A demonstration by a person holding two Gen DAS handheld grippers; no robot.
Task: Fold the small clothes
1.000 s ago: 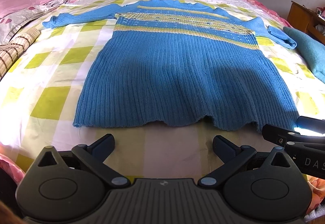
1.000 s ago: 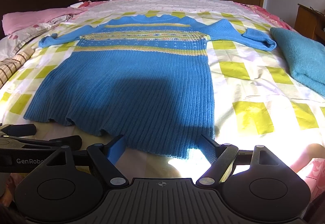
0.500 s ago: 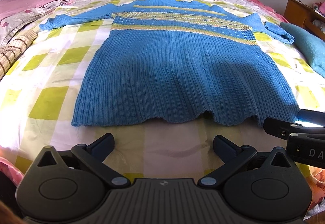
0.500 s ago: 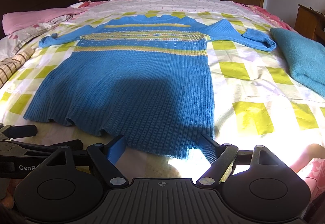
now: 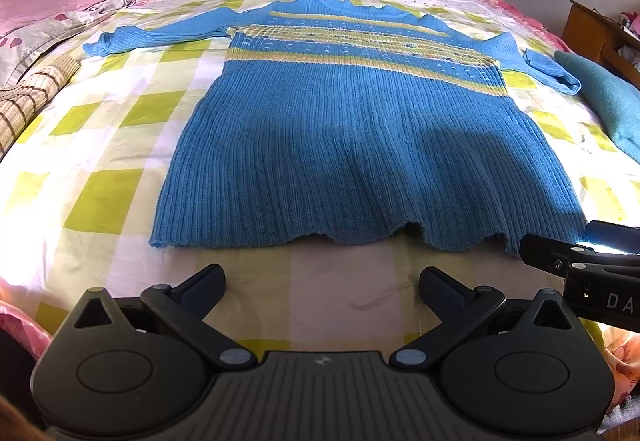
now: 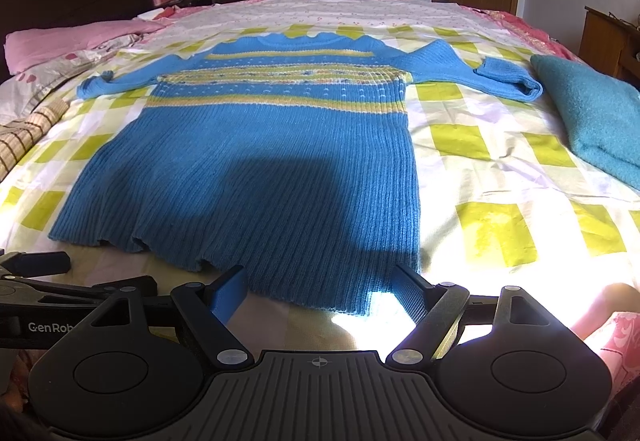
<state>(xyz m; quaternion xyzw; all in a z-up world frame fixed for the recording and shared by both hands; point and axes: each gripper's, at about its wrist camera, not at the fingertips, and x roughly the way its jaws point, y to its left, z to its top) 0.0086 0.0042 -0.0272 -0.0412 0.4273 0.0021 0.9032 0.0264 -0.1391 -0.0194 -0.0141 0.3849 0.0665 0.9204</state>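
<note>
A blue ribbed sweater (image 5: 360,145) (image 6: 256,177) with yellow bands across the chest lies flat on the bed, sleeves spread out to both sides, hem nearest me. My left gripper (image 5: 322,281) stands open just short of the hem's middle, nothing between its fingers. My right gripper (image 6: 322,287) is open too, its fingers straddling the hem's right corner without pressing it. Each gripper shows at the edge of the other's view.
The bed has a yellow-and-white checked sheet (image 5: 100,145). A teal folded cloth (image 6: 596,113) lies to the right of the sweater. Pink bedding (image 6: 80,37) and a brown checked cloth (image 5: 32,97) lie at the left. A wooden cabinet (image 6: 608,37) stands at the right.
</note>
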